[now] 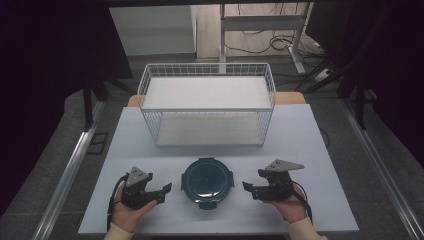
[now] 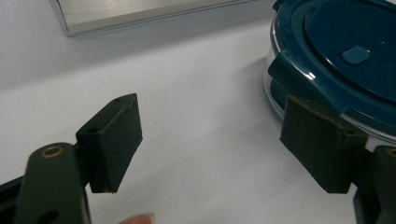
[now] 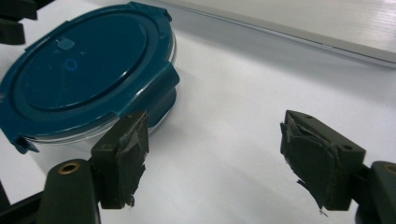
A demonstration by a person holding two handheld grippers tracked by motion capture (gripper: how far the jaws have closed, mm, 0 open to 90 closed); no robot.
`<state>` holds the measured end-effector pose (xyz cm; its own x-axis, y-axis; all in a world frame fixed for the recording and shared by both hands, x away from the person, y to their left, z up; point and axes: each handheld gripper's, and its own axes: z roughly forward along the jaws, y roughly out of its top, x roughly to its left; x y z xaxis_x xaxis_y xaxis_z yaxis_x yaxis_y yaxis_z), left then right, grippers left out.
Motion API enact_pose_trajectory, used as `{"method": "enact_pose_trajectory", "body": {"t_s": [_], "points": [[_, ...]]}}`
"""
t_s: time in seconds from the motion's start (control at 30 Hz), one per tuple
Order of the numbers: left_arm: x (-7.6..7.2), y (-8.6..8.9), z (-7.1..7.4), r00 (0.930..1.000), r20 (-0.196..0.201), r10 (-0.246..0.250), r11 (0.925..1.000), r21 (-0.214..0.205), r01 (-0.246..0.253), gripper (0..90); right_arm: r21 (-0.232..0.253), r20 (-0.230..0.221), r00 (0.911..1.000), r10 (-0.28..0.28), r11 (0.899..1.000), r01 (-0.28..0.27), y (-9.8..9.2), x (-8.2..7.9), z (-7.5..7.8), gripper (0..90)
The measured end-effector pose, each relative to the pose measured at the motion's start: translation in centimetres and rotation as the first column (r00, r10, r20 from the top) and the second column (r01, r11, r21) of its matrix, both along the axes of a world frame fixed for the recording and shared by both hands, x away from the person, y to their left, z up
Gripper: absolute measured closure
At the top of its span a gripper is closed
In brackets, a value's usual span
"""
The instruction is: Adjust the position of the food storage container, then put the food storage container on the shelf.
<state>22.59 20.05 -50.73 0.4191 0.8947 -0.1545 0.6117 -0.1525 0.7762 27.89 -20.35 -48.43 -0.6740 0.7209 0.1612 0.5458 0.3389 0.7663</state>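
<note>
Nearest the bottom edge of the high view: two hands coming in, each wrapped round a gripper. Left gripper [image 1: 162, 192] at about 7 o'clock on the white table [image 1: 310, 145], jaws spread apart with nothing but bare tabletop between them, tips pointing toward 3 o'clock. Right gripper [image 1: 248, 190] at about 5 o'clock, jaws likewise standing wide with nothing between the pads, tips aimed toward 9 o'clock. Not gripping anything, either one.

Sitting right between the two: a round food container with a dark teal clip-on lid [image 1: 207, 181], at roughly 6 o'clock on the table, upright, lid on, clear wall visible under the rim. Near both sets of tips but apart from each. From the left gripper view, same container [image 2: 336, 56] off at 2 o'clock just past the right-hand pad [image 2: 317, 144], no contact to be seen. From the right gripper view, container [image 3: 84, 74] up at 10 o'clock behind the left-hand pad [image 3: 123, 158], whose rubber facing looks frayed.

Farther back, around 12 o'clock: a white wire basket [image 1: 207, 70] with a white shelf liner, standing well apart from the container.
</note>
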Motion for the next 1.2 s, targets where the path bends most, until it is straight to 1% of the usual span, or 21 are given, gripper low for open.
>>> {"method": "enact_pose_trajectory", "body": {"t_s": [0.1,0.13,0.17,0.3,0.4,0.53,0.67,0.73,0.83,0.87,0.9,1.0,1.03,1.1,1.17,1.2], "points": [[-0.1,-0.1,0.0,1.0000,-0.001,-0.002,1.0000,0.004,0.002,20.9,0.030,-0.006,1.0000,0.001,1.000,-0.001,-0.2,0.1,0.1,22.1],[-0.1,-0.1,0.0,1.0000,-0.001,-0.002,1.0000,0.004,0.002,20.9,0.030,-0.006,1.0000,0.001,1.000,-0.001,-0.2,0.1,0.1,22.1],[-0.1,0.0,0.0,1.0000,0.000,-0.001,1.0000,0.002,0.001,20.8,0.041,-0.012,0.9999,-0.005,0.999,0.005,-0.2,0.2,0.1,21.6],[0.0,0.0,0.0,1.0000,-0.001,-0.001,1.0000,-0.003,0.001,20.7,0.050,-0.019,0.9997,-0.015,0.999,0.016,0.0,0.1,0.1,20.1],[-0.1,-0.1,0.1,1.0000,-0.003,0.000,1.0000,-0.004,0.000,20.3,0.063,-0.033,0.9993,-0.020,0.998,0.022,0.1,0.1,0.1,19.0],[-0.1,-0.1,0.2,1.0000,-0.005,-0.004,0.9999,-0.014,0.004,18.7,0.061,-0.049,0.9983,-0.030,0.998,0.033,0.3,0.2,0.2,17.5],[0.1,0.2,0.5,0.9994,-0.032,-0.015,0.9978,-0.065,0.013,18.4,0.099,-0.066,0.9969,-0.044,0.994,0.050,0.5,0.4,0.4,17.4],[-0.1,0.2,0.8,0.9994,-0.029,-0.017,0.9969,-0.078,0.015,18.6,0.116,-0.082,0.9956,-0.046,0.992,0.055,0.6,0.4,0.3,17.3],[-0.2,0.0,1.0,0.9997,-0.020,-0.015,0.9972,-0.073,0.014,18.6,0.108,-0.096,0.9947,-0.037,0.993,0.047,1.0,0.4,0.2,16.1],[-0.2,-0.1,1.3,0.9998,-0.016,-0.014,0.9981,-0.060,0.013,18.5,0.104,-0.094,0.9950,-0.034,0.994,0.044,1.2,0.4,0.3,16.1],[-0.4,-0.3,1.5,1.0000,-0.003,-0.008,0.9993,-0.037,0.008,18.4,0.109,-0.092,0.9952,-0.034,0.993,0.044,1.2,0.3,0.4,16.1],[-0.5,-0.6,1.7,1.0000,0.000,-0.009,0.9995,-0.031,0.009,18.1,0.123,-0.080,0.9958,-0.044,0.991,0.054,1.2,-0.1,0.7,16.4],[-0.5,-0.8,1.7,0.9998,-0.012,-0.018,0.9991,-0.039,0.018,17.9,0.123,-0.078,0.9957,-0.050,0.991,0.059,1.3,-0.1,0.8,16.3],[-0.3,-1.0,1.7,0.9992,-0.027,-0.028,0.9981,-0.055,0.026,17.3,0.130,-0.089,0.9946,-0.053,0.989,0.065,1.5,-0.1,0.8,16.1],[0.0,-1.2,1.9,0.9979,-0.044,-0.047,0.9965,-0.070,0.044,18.3,0.137,-0.098,0.9939,-0.052,0.988,0.065,1.6,0.0,0.8,15.7],[0.1,-1.2,2.0,0.9979,-0.045,-0.048,0.9958,-0.080,0.044,18.7,0.141,-0.104,0.9934,-0.050,0.988,0.064,1.7,0.0,0.8,15.5]]}}
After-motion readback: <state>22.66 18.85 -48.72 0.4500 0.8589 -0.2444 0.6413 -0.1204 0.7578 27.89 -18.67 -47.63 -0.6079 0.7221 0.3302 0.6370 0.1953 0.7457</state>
